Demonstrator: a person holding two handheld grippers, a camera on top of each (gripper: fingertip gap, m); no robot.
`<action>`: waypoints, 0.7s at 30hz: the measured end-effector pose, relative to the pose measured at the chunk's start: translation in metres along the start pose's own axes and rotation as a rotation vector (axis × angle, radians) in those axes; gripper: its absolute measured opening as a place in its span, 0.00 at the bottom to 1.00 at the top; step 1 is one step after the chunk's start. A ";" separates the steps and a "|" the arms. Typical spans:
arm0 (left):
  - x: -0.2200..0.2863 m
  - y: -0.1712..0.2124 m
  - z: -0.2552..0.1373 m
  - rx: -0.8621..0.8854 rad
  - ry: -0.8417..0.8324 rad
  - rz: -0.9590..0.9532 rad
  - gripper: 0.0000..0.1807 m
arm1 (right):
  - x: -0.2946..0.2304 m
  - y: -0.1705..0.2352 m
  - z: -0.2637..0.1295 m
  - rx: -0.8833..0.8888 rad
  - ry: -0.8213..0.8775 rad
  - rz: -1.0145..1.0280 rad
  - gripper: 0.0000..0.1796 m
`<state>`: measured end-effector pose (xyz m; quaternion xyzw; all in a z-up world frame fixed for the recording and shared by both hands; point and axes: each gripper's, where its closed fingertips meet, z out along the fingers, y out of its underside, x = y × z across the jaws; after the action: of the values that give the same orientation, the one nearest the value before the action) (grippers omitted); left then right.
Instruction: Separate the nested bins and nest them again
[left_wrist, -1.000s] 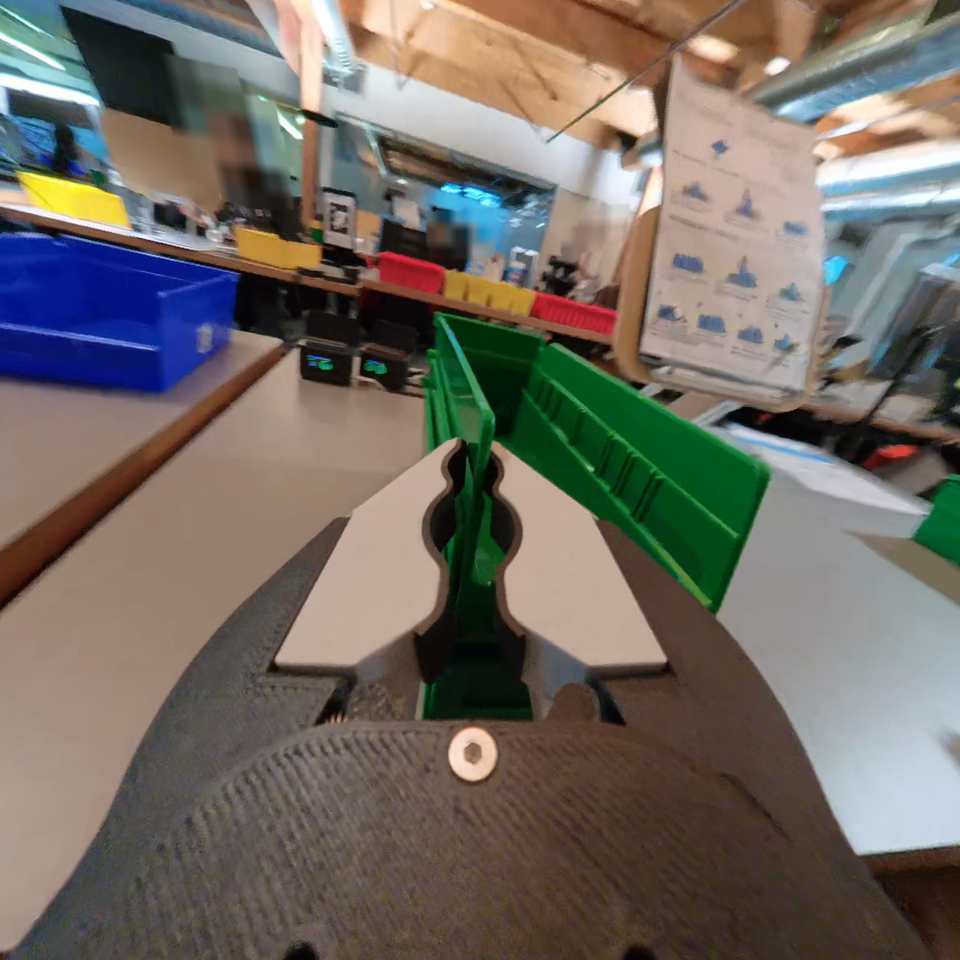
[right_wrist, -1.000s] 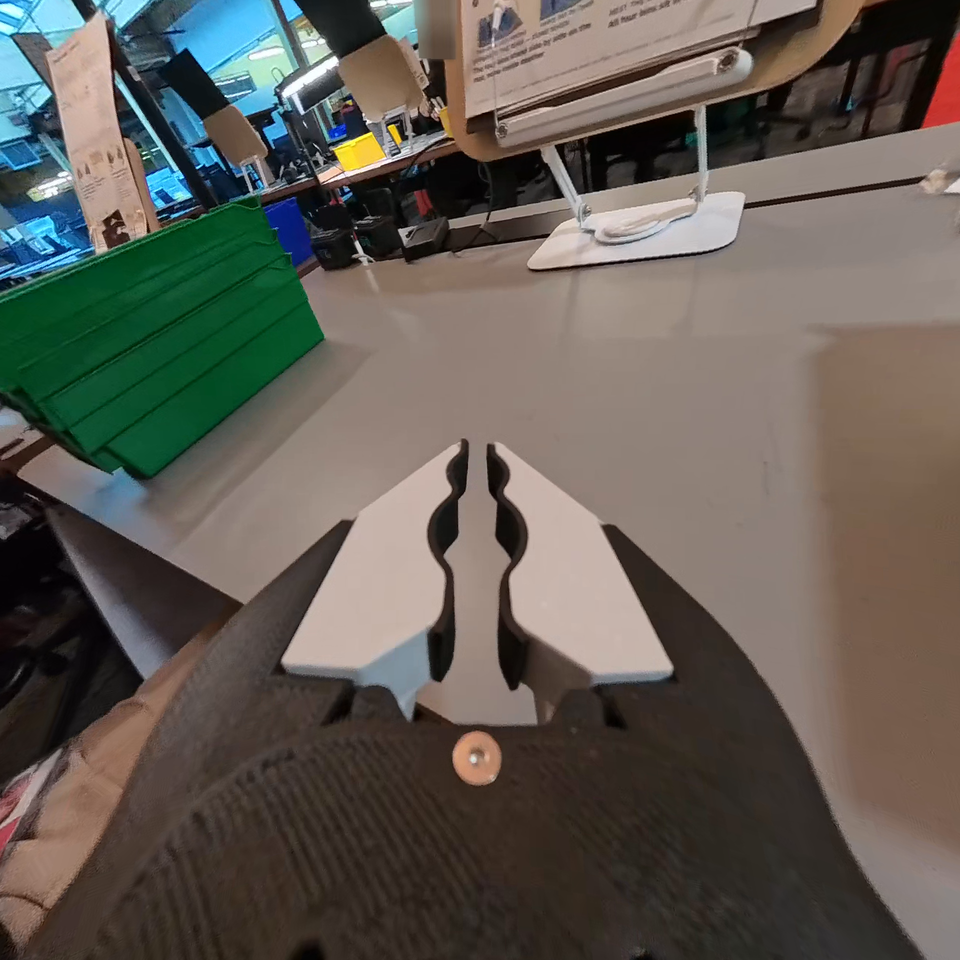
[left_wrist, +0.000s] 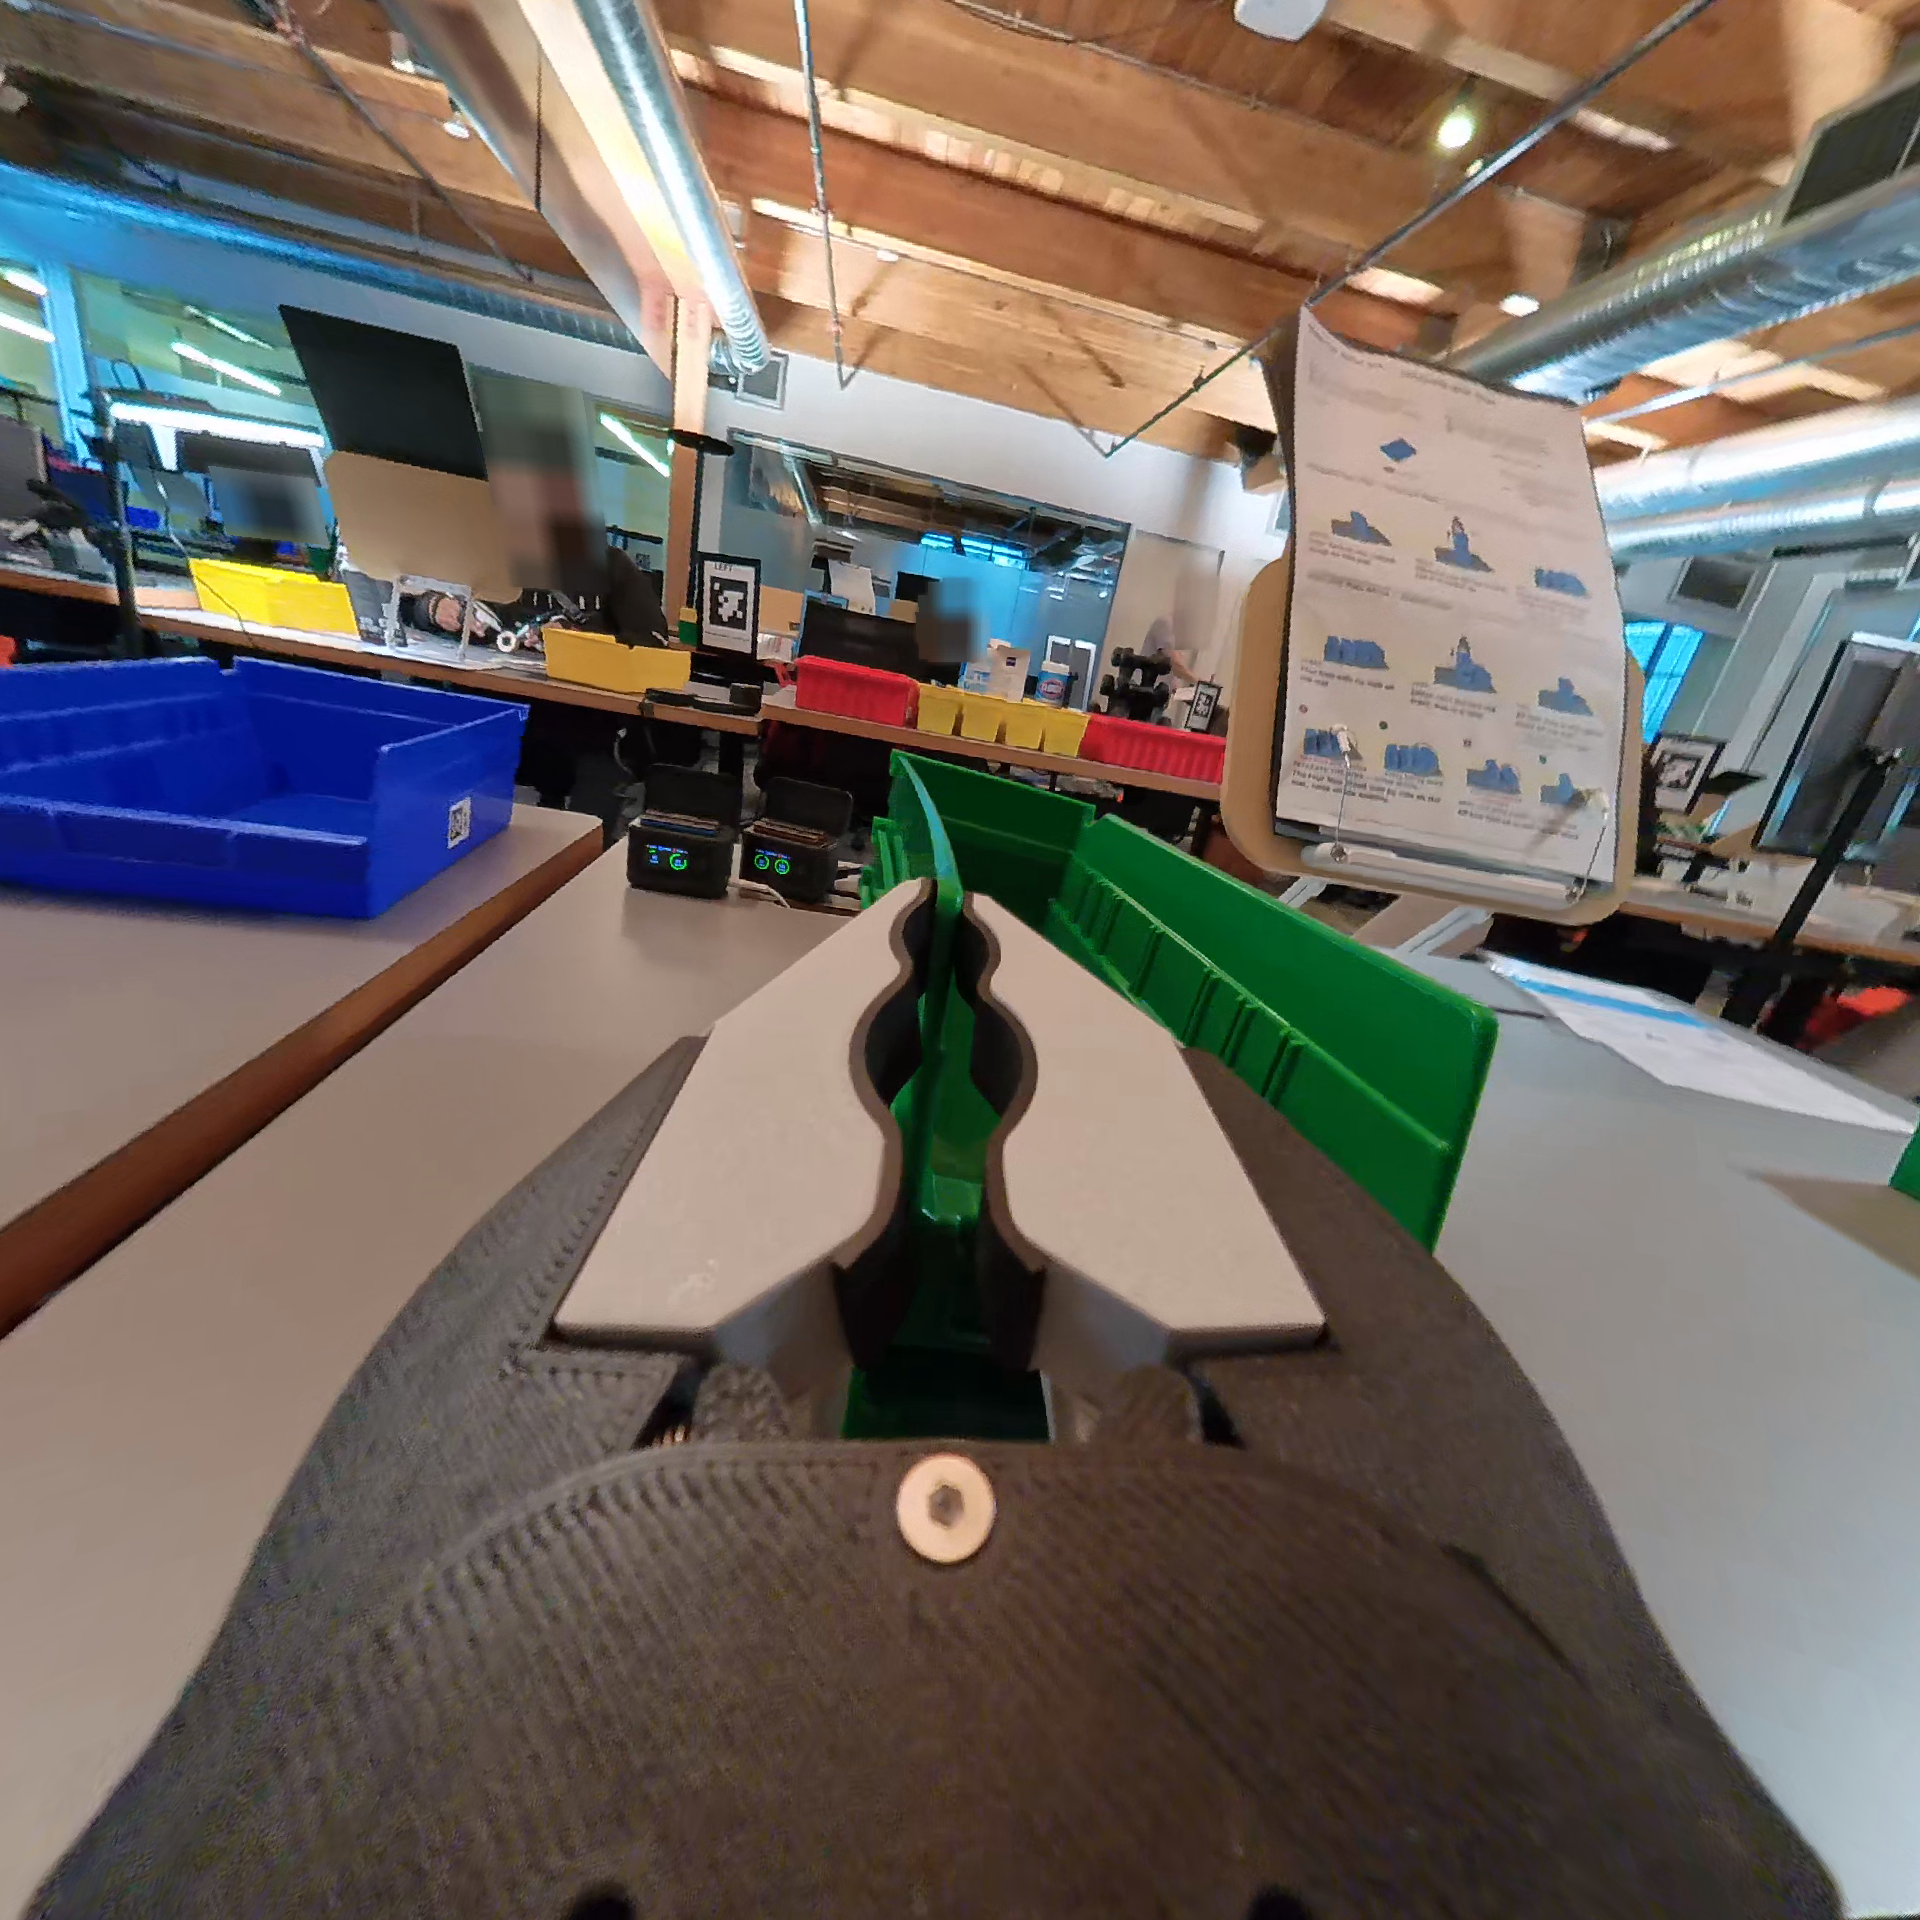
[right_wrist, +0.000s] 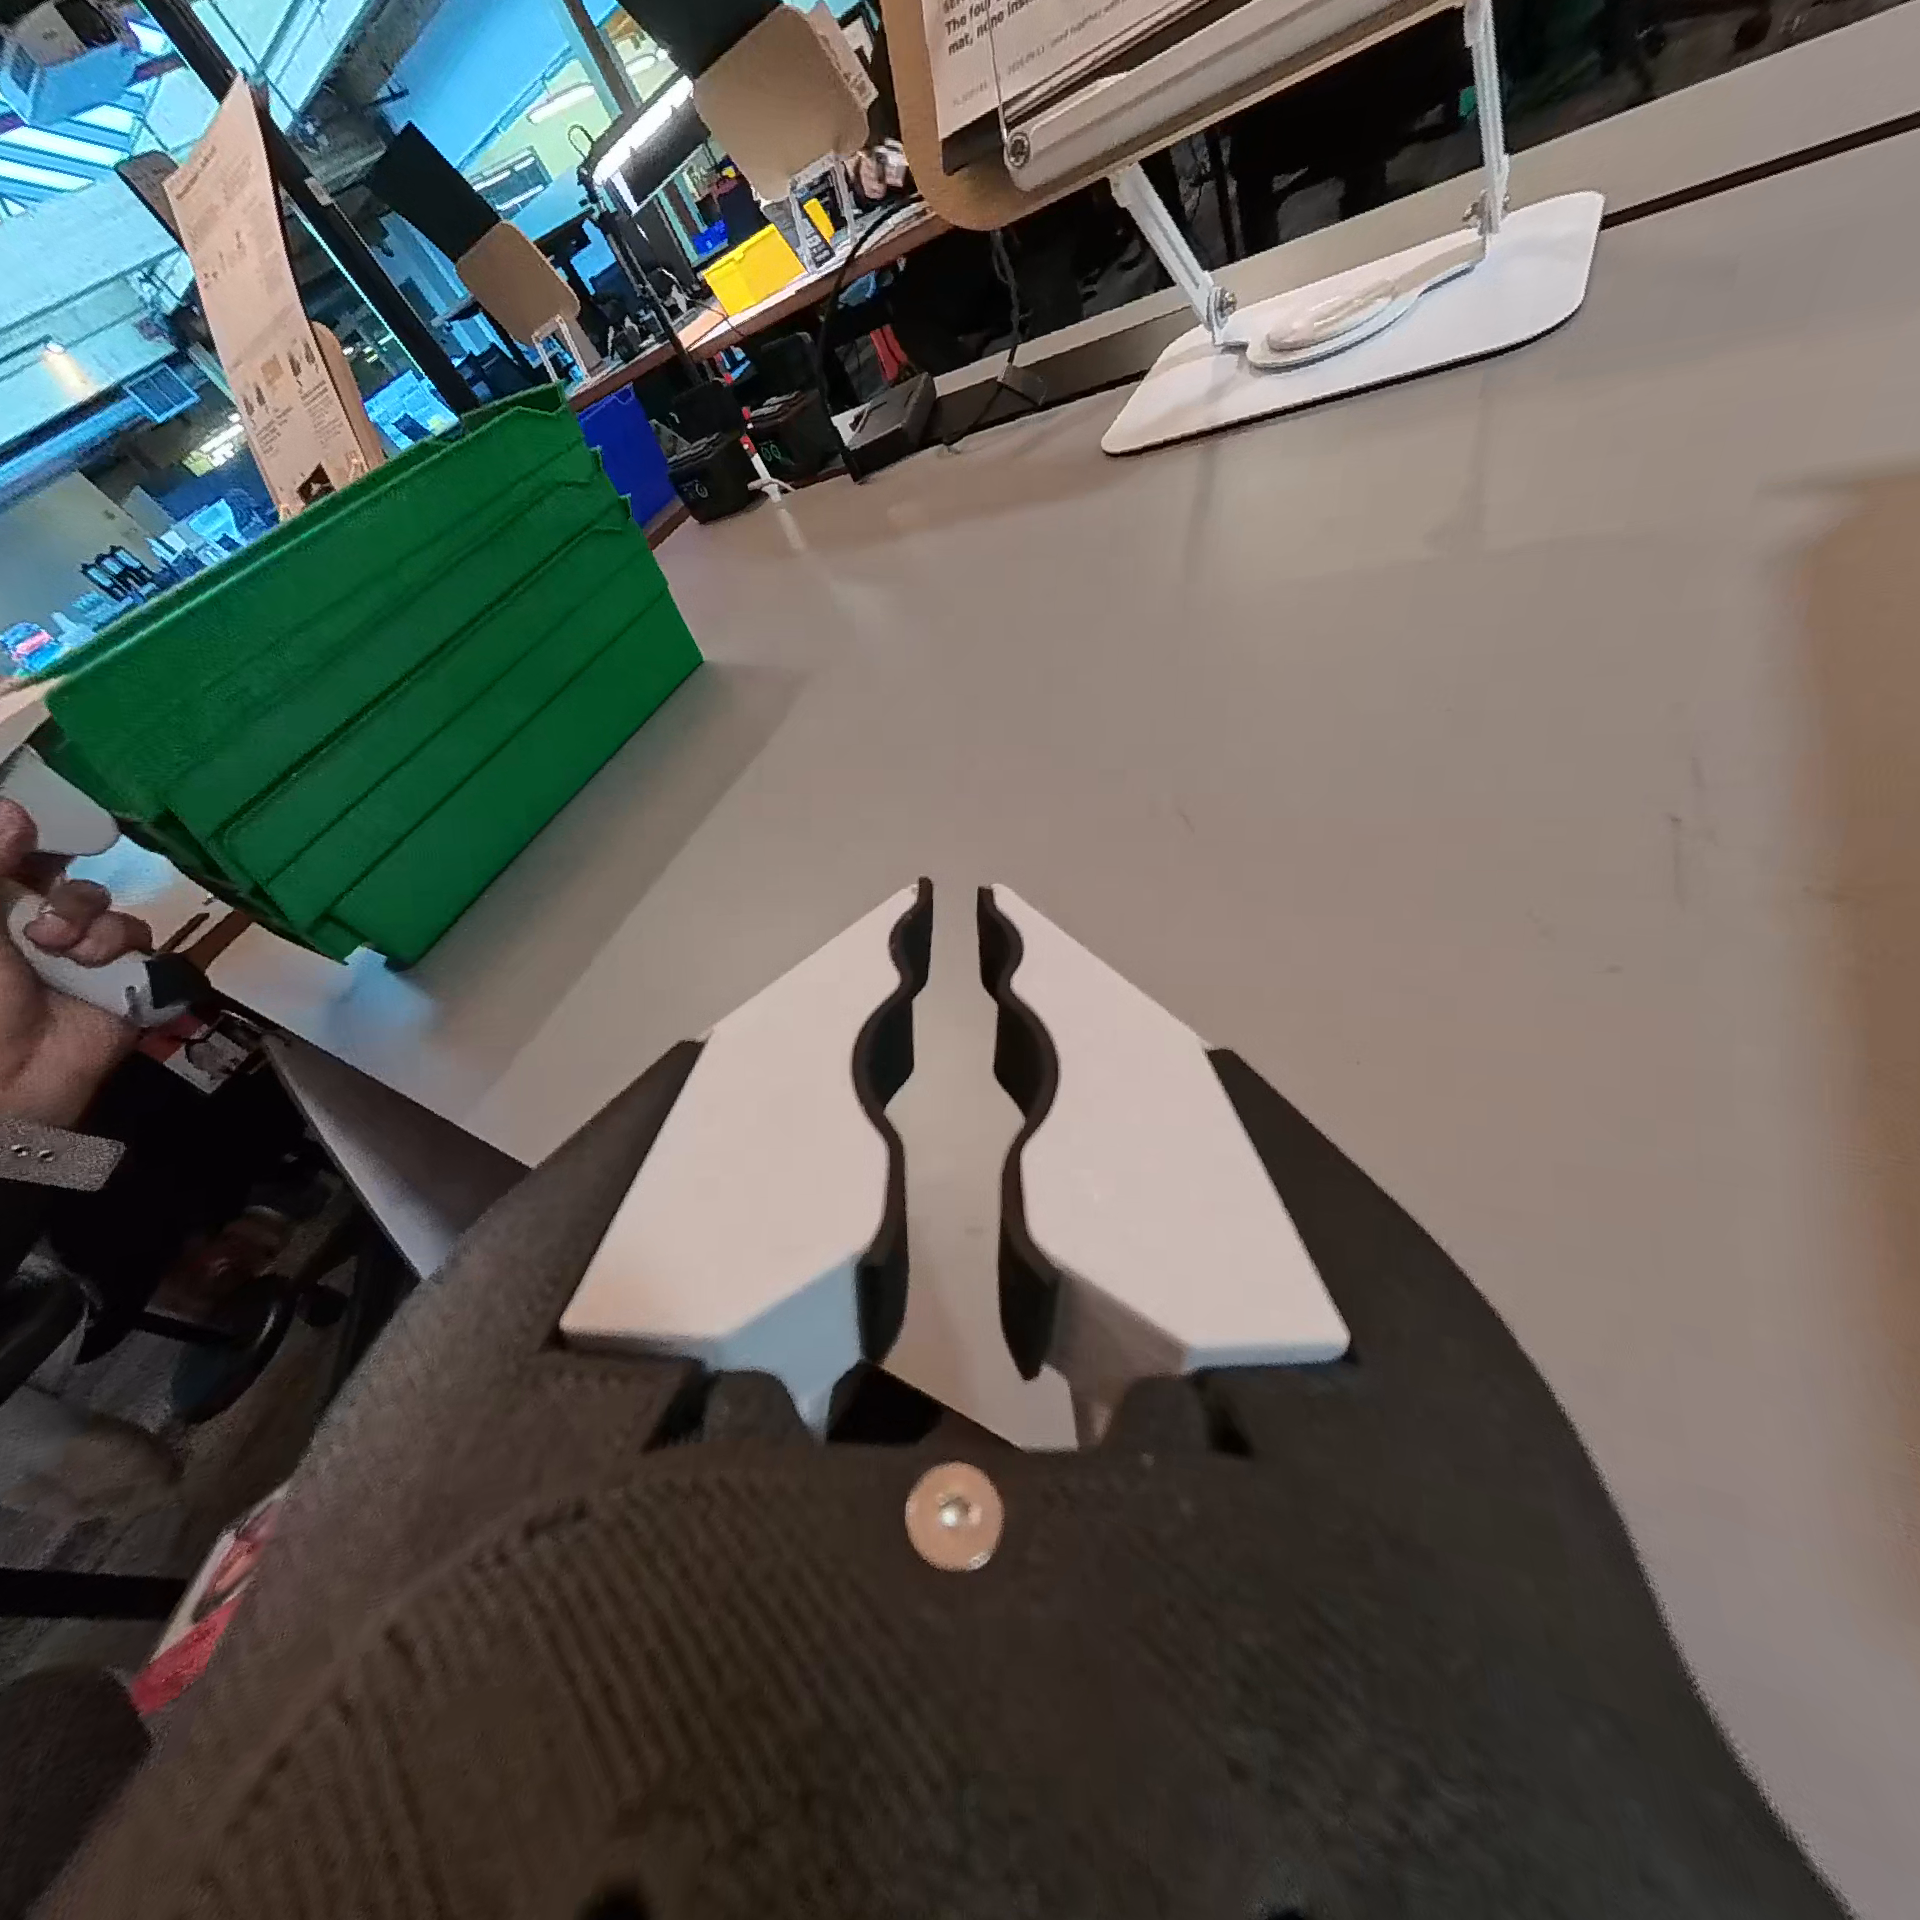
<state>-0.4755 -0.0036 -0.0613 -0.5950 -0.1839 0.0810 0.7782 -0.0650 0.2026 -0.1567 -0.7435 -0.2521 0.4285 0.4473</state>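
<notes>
Glossy green plastic bins (right_wrist: 395, 727), smooth matt grey table (right_wrist: 1351, 831), ribbed black hand-held gripper (left_wrist: 943, 914) housing.

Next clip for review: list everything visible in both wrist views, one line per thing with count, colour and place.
green bins: nested stack, count unclear, green, left part of the grey table; one wall clamped in the left gripper
blue bin: one, blue, neighbouring table at left
yellow and red bins: several, far benches
instruction sheet: one, white with blue pictures, on a stand
stand base: one, white, far side of the table
small black devices: two, black, beyond the green bins
left gripper: grey fingers, shut on a green bin wall
right gripper: grey fingers, slightly apart, empty, above bare table
hand: one, left edge of right wrist view
</notes>
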 end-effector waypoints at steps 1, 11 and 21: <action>-0.001 0.000 0.000 0.006 0.001 -0.015 0.00 | 0.001 -0.001 0.000 0.003 -0.001 0.009 0.04; -0.002 -0.007 -0.001 0.058 0.015 -0.123 0.00 | 0.001 -0.004 -0.002 0.022 -0.025 0.060 0.02; 0.000 -0.021 -0.004 0.113 0.031 -0.101 0.01 | 0.000 -0.001 0.000 0.006 -0.034 0.065 0.02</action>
<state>-0.4754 -0.0135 -0.0418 -0.5414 -0.1967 0.0427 0.8163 -0.0652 0.2030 -0.1561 -0.7427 -0.2339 0.4560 0.4309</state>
